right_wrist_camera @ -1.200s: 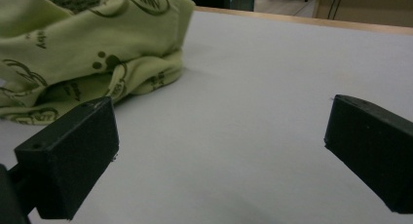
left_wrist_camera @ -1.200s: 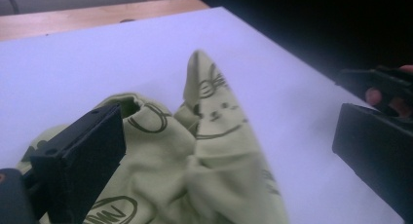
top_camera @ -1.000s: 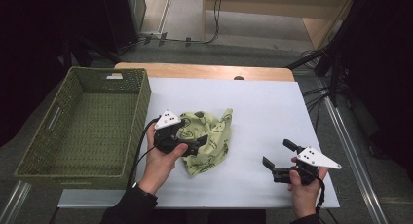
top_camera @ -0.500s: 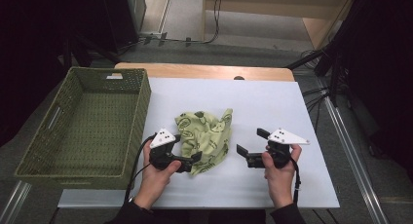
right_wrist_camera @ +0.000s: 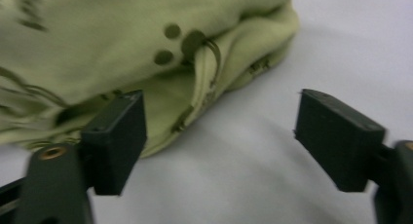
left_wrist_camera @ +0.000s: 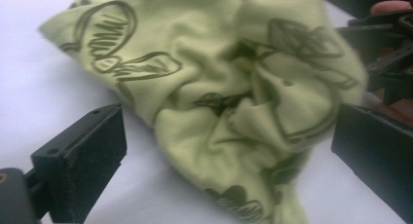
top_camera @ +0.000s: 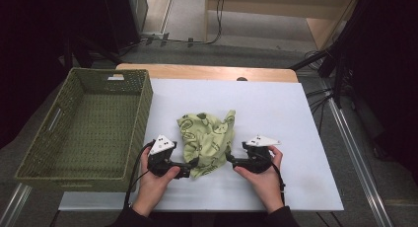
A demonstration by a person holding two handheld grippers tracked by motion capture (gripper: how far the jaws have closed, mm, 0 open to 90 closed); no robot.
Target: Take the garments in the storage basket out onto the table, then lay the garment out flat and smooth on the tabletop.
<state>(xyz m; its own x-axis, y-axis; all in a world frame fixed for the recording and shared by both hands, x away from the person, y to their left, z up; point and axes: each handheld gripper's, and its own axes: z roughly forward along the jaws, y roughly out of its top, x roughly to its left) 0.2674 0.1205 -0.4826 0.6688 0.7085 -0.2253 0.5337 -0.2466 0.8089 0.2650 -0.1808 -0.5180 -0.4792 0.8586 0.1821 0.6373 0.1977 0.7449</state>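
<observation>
Both grippers have come in to the crumpled green cloth [top_camera: 207, 140] since a second ago, and the right gripper [top_camera: 229, 159] has just been closing its jaws a little, with only the cloth's edge between them, not pinched. The cloth lies near the front of the white table [top_camera: 296, 118], right of the woven green basket [top_camera: 84, 131]. The left gripper [top_camera: 193, 164] holds its jaws spread around the cloth's near fold, not pressing it.

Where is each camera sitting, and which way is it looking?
High view: above the person's side, looking forward and down at the table, green cloth, basket; both hands and tools show.
Left gripper view: on the left tool, looking along its open black jaws at the cloth.
Right gripper view: on the right tool, jaws open beside the cloth's edge.
All three share the cloth.
</observation>
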